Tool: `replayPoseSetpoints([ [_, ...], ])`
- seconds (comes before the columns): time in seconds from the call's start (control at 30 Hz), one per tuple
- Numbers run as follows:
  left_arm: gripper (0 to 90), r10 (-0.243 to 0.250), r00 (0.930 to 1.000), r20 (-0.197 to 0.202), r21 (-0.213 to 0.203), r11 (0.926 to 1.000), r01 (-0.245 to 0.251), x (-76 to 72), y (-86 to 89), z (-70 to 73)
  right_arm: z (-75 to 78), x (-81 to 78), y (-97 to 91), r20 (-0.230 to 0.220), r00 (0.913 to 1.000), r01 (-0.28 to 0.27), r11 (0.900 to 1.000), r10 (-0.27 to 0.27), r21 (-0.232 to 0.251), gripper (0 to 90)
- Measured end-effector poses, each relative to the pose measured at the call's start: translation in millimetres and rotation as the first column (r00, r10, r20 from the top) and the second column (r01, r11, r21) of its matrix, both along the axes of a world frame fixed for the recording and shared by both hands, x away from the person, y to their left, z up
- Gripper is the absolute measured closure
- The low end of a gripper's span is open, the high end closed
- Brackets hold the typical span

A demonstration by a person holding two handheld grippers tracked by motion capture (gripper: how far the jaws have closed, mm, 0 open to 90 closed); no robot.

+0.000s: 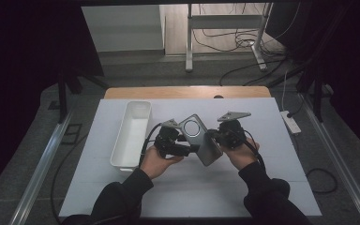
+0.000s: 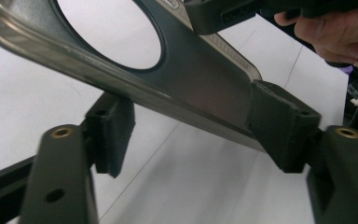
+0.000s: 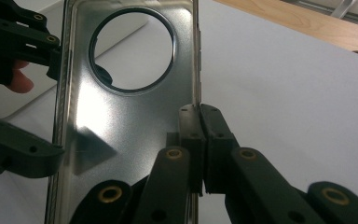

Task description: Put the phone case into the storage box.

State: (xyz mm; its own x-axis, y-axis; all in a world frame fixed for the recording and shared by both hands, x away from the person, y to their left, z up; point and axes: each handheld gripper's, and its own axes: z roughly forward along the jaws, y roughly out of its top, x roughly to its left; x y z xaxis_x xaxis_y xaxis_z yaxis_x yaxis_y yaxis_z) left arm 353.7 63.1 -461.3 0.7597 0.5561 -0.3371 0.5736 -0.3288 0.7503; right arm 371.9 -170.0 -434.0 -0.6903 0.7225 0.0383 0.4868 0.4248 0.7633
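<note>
A grey translucent phone case (image 1: 199,138) with a round camera hole hangs tilted above the white board between both grippers. My right gripper (image 1: 212,136) is shut on one long rim of the case (image 3: 121,121), its pads (image 3: 191,126) pinched together on the thin edge. My left gripper (image 1: 194,147) comes in from the opposite side. Its jaws (image 2: 196,128) stand apart with the case's (image 2: 200,79) other long rim slanting between them. The right pad (image 2: 279,126) sits against that rim; the left pad (image 2: 114,130) lies just under it.
A long white bin (image 1: 131,133) stands on the white board (image 1: 262,178) left of my left hand. The wooden table edge (image 1: 187,92) runs behind the board. A power strip (image 1: 290,121) and cables lie on the floor to the right.
</note>
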Motion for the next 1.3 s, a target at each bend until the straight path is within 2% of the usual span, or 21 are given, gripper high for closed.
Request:
replayPoseSetpoints([
  [0.23,46.1,-0.004,1.0,-0.009,-0.013,0.9999,0.004,0.4,2.4,-1.7,-0.5,-0.6,0.6,0.003,1.0,-0.002,1.0,0.002,-0.001,88.9],
  [0.3,49.2,-0.002,0.9998,-0.019,-0.032,0.9995,0.002,1.5,4.3,-2.0,-0.7,-0.8,0.7,0.004,1.0,-0.002,1.0,0.002,-0.002,88.9],
  [0.43,59.2,-0.003,0.9984,-0.057,-0.095,0.9955,-0.002,3.0,8.6,-2.7,-1.1,-1.1,0.6,0.003,1.0,-0.006,1.0,0.006,0.0,88.9],
  [0.57,70.6,-0.016,0.9971,-0.075,-0.117,0.9931,0.007,4.3,11.1,-2.9,-1.4,-1.8,1.2,0.002,1.0,-0.009,0.9999,0.009,-0.007,88.9],
  [0.63,73.4,-0.018,0.9963,-0.084,-0.136,0.9907,0.006,4.7,12.6,-2.6,-1.8,-2.0,1.3,0.003,0.9999,-0.013,0.9999,0.013,-0.008,88.8],
  [0.7,79.3,-0.006,0.9967,-0.082,-0.126,0.9921,-0.004,4.3,13.6,-1.9,-2.1,-2.2,1.5,0.005,0.9999,-0.016,0.9998,0.016,-0.009,88.4],
  [0.83,80.2,0.001,0.9968,-0.08,-0.12,0.9927,-0.011,3.8,14.8,-1.6,-1.8,-2.8,1.6,0.001,0.9996,-0.027,0.9996,0.027,-0.002,87.7],
  [0.97,80.4,0.001,0.9982,-0.06,-0.098,0.9951,-0.007,3.0,15.7,0.7,-0.6,-3.3,0.2,-0.003,0.9993,-0.037,0.9992,0.037,0.011,86.8],
  [1.07,80.4,-0.006,0.9984,-0.056,-0.083,0.9965,0.002,3.0,16.4,1.5,0.6,-3.6,-1.1,-0.005,0.9991,-0.042,0.9988,0.042,0.023,83.5],
  [1.13,80.4,-0.016,0.9987,-0.048,-0.076,0.997,0.013,2.5,17.0,1.5,3.3,-4.2,-4.4,-0.009,0.9985,-0.053,0.9981,0.053,0.032,76.3],
  [1.3,80.4,-0.026,0.9989,-0.038,-0.07,0.9972,0.024,1.8,19.4,3.4,4.2,-4.2,-8.3,-0.018,0.9981,-0.059,0.9977,0.059,0.033,68.5],
])
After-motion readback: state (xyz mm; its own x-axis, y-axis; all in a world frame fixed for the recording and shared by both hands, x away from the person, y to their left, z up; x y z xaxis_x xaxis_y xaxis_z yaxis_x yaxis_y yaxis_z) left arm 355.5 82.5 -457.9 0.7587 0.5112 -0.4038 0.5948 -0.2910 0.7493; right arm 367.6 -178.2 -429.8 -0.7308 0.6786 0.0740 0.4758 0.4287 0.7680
